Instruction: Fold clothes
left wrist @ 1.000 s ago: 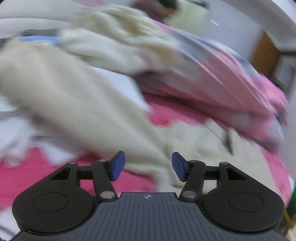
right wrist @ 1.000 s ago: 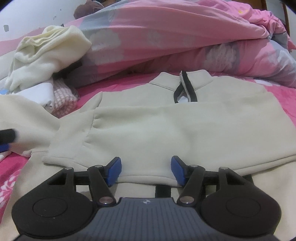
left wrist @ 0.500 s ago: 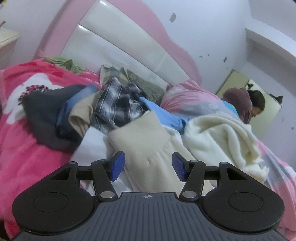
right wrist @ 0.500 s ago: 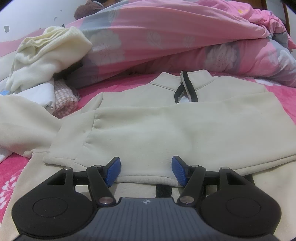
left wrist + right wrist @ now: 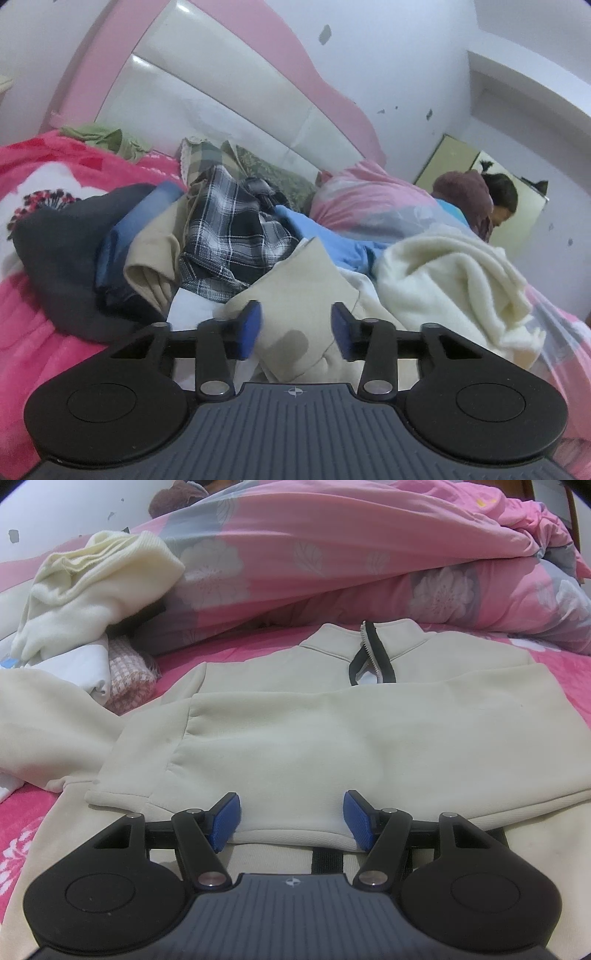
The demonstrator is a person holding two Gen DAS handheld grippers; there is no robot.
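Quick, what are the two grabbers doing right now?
Left gripper: open, jaws just closing around the beige sleeve.
Right gripper: open, holding nothing.

A beige zip-neck sweatshirt (image 5: 332,738) lies flat on the pink bed (image 5: 22,834), collar away, its lower part folded up over the chest, one sleeve (image 5: 306,306) trailing left toward a heap of unfolded clothes (image 5: 221,229) by the headboard.

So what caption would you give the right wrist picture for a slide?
Open tongs poised at the hem of a half-folded beige zip-neck sweatshirt on a pink bed.
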